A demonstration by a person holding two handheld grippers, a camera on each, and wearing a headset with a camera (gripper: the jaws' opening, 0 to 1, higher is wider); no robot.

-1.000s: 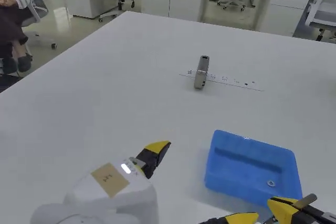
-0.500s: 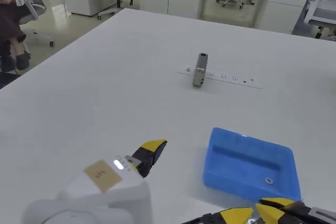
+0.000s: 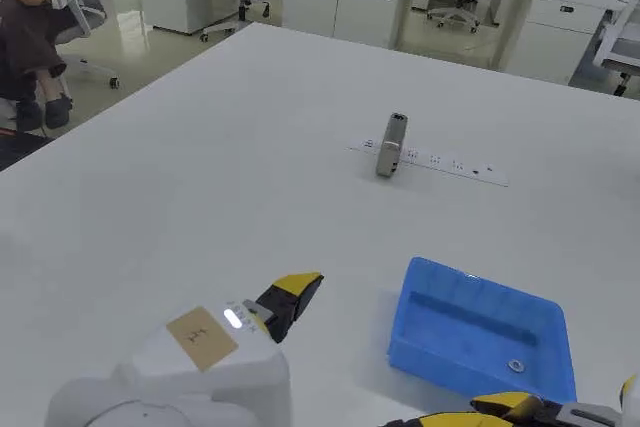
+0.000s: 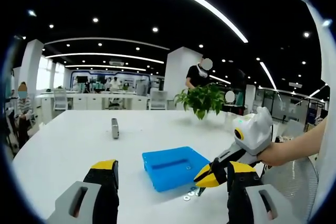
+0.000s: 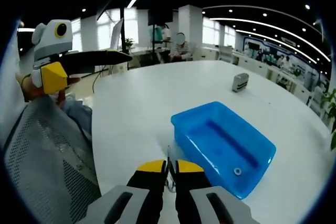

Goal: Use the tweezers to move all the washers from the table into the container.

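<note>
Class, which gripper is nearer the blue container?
Right. The right gripper sits just at the near edge of the blue container, holding the tweezers; the left gripper hangs open, off to its left in the head view.

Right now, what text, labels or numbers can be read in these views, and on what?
Tan sticker on the left hand-held gripper: one dark mark, too blurred to read.
Strip on the table: a row of small marks, too small to read.
No other text is legible.
</note>
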